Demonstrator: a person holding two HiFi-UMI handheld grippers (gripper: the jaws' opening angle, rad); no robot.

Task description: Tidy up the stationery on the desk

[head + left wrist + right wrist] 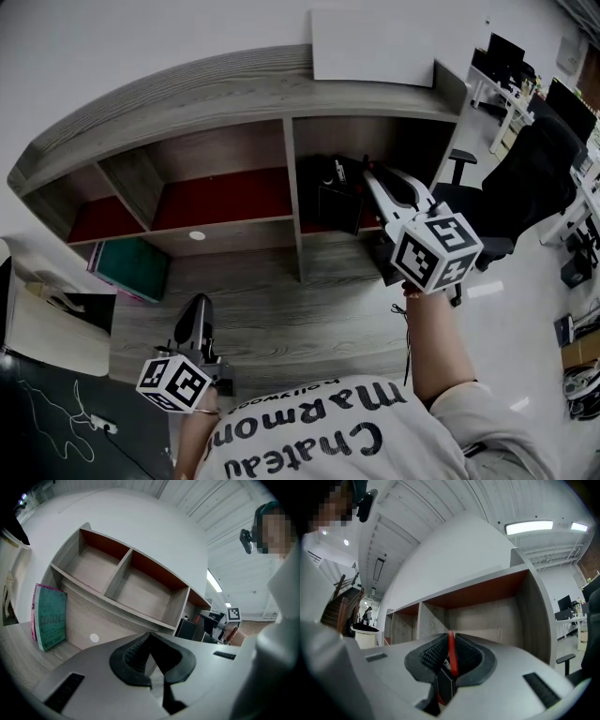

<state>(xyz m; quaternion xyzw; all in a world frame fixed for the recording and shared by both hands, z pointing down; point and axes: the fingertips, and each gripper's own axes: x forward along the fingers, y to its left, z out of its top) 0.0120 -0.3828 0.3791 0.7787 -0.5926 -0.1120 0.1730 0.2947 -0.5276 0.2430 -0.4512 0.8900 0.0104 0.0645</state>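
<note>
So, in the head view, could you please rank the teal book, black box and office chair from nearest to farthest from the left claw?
1. Teal book, up-left of the left claw.
2. Black box, mid-right, at the back of the desk.
3. Office chair, far right, off the desk.

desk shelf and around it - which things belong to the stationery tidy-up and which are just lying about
Job: thin red pen-like stick, clamped in the right gripper; grey wooden desk shelf; teal-covered book standing below it.
Just about: black office chair; white flat board on the shelf top.
</note>
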